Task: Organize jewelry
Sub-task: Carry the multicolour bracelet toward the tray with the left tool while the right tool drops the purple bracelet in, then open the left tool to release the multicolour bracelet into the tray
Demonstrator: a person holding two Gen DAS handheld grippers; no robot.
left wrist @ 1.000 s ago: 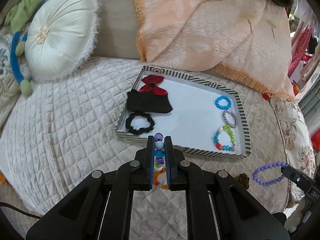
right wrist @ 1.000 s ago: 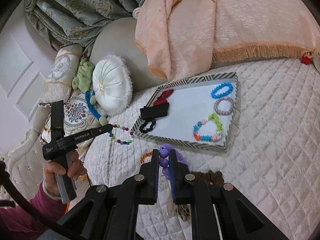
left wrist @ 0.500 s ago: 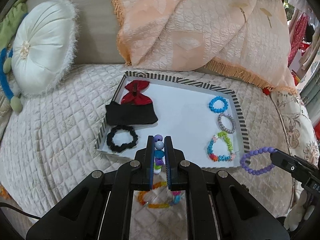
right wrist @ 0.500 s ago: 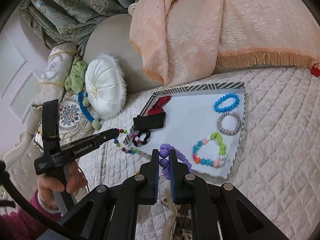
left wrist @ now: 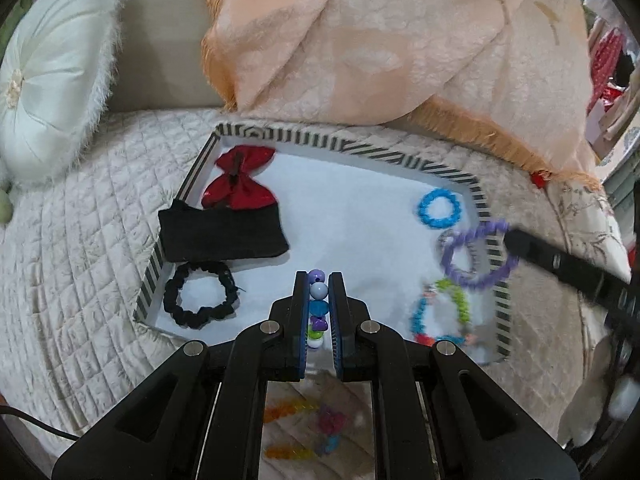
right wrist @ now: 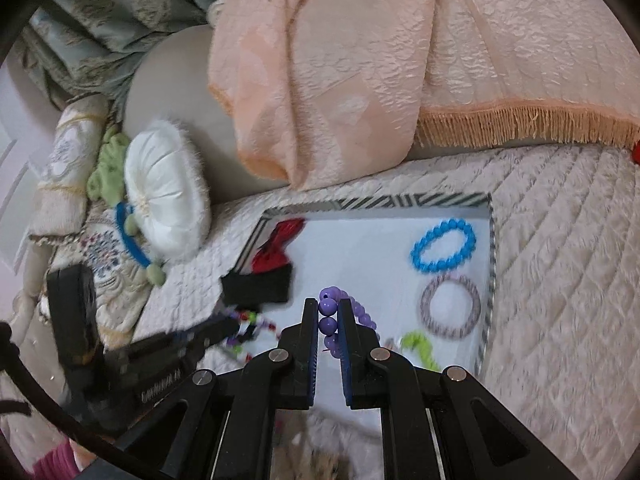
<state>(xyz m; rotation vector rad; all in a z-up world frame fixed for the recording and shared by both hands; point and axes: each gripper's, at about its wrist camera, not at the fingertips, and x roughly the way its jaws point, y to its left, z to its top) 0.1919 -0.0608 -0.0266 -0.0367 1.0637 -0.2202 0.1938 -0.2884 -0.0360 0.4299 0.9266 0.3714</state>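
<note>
A striped-rim white tray lies on the quilted bed. In it are a red bow, a black band, a black scrunchie, a blue bracelet, a grey ring bracelet and a multicoloured bracelet. My left gripper is shut on a multicoloured bead bracelet over the tray's near edge. My right gripper is shut on a purple bead bracelet above the tray; it also shows in the left wrist view.
A peach fringed throw hangs behind the tray. A round white cushion sits at the left. An orange and pink bead bracelet lies on the quilt below my left gripper. A brown object lies under my right gripper.
Both grippers have moved forward over the tray with their bracelets. The purple bracelet has come from beside the tray's right corner to above its right side.
</note>
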